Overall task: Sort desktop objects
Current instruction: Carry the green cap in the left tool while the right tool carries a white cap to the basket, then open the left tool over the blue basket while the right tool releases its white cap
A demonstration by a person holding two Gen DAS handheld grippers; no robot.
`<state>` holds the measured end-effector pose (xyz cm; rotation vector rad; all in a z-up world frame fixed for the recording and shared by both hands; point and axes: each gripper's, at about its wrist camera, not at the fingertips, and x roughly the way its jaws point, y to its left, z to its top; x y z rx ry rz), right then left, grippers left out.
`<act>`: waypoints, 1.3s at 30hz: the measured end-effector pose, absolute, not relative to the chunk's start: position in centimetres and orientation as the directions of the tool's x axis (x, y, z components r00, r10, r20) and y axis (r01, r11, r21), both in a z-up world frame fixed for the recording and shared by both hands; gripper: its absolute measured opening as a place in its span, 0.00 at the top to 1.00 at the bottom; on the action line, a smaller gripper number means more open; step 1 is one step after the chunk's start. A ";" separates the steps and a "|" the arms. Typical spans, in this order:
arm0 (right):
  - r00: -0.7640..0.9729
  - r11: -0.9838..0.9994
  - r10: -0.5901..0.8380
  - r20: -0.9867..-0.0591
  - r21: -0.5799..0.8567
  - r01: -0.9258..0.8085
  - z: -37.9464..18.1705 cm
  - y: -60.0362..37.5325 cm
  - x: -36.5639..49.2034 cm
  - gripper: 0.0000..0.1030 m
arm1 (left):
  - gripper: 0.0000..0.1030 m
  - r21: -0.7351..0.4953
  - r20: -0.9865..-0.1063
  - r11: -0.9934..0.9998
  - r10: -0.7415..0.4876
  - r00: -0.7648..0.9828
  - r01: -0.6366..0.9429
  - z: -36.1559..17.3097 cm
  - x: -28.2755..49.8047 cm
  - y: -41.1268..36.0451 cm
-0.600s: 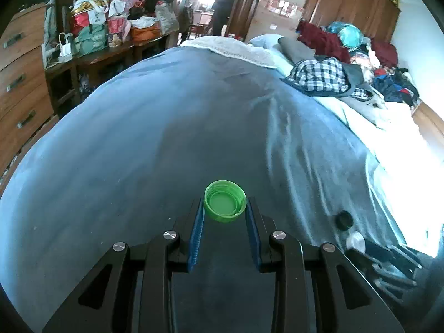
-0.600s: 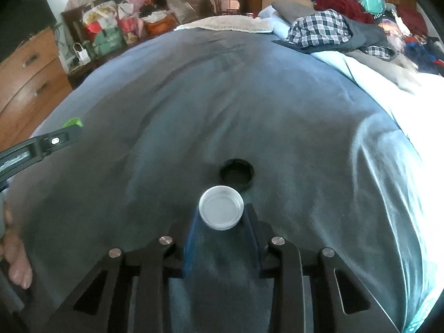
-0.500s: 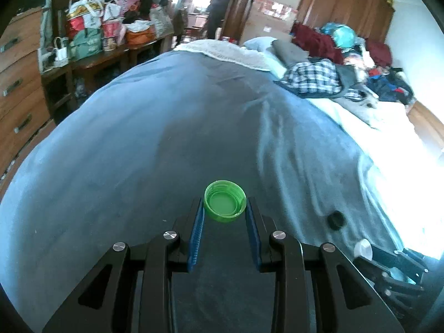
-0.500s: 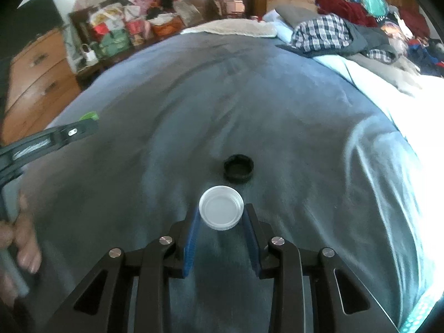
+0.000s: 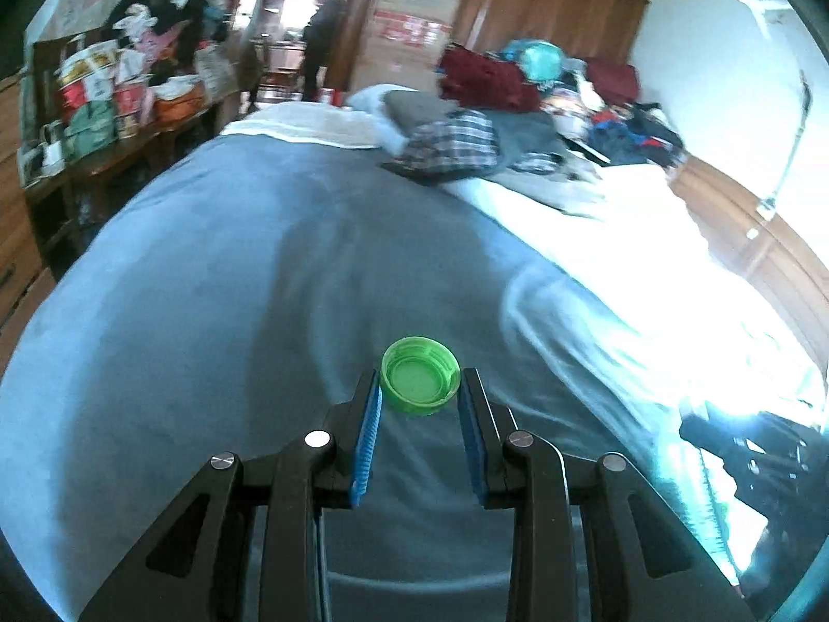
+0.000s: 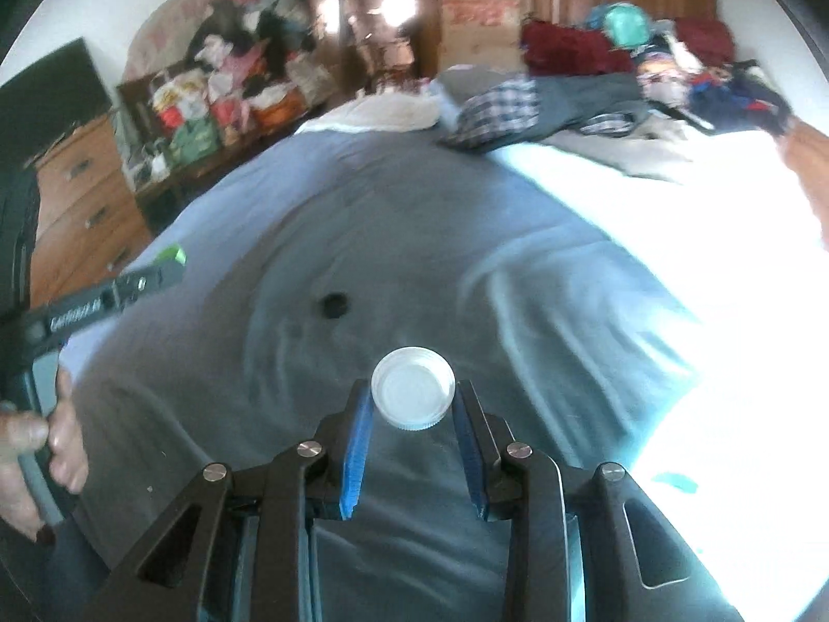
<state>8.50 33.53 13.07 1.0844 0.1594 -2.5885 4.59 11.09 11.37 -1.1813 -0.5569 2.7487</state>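
Note:
My left gripper (image 5: 419,386) is shut on a green bottle cap (image 5: 419,382), open side up, held above the blue-grey bedspread (image 5: 207,311). My right gripper (image 6: 413,391) is shut on a white bottle cap (image 6: 413,387), also held above the bedspread (image 6: 518,269). A black bottle cap (image 6: 334,305) lies on the bedspread ahead and left of the right gripper. The left gripper (image 6: 173,259) with the green cap shows at the left of the right wrist view. The right gripper's body shows dimly at the lower right of the left wrist view.
Folded clothes, among them a plaid shirt (image 5: 456,145), lie at the far side of the bed. A wooden dresser (image 6: 83,207) and a cluttered shelf (image 5: 119,103) stand to the left. A wooden wardrobe (image 5: 518,0) is behind. Bright sunlight washes out the bed's right side.
Both grippers have risen and tilted up, each still holding its cap. The black cap now lies farther away and to the left in the right wrist view.

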 end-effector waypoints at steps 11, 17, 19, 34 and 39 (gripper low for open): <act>-0.734 -0.982 -0.175 -0.656 0.066 0.175 17.9 46.5 13.1 0.67 | 0.75 -0.301 -0.589 -0.919 0.390 -0.708 -0.256 18.8 7.2 26.3; -0.750 -0.990 -0.136 -0.647 0.106 0.088 18.8 53.4 15.3 0.66 | 0.75 -0.267 -0.659 -0.882 0.462 -0.594 -0.389 18.8 7.8 34.8; -0.747 -0.990 -0.134 -0.651 0.119 0.074 18.6 54.9 16.0 0.66 | 0.75 -0.253 -0.670 -0.866 0.479 -0.567 -0.432 18.8 9.2 37.6; -0.735 -0.981 -0.165 -0.658 0.183 0.056 17.2 58.4 16.9 0.26 | 0.32 -0.193 -0.719 -0.873 0.437 -0.540 -0.448 15.5 7.1 42.2; -0.744 -0.983 -0.149 -0.651 0.179 0.041 17.6 58.7 17.3 0.18 | 0.30 -0.186 -0.707 -0.880 0.429 -0.563 -0.438 15.7 7.5 41.1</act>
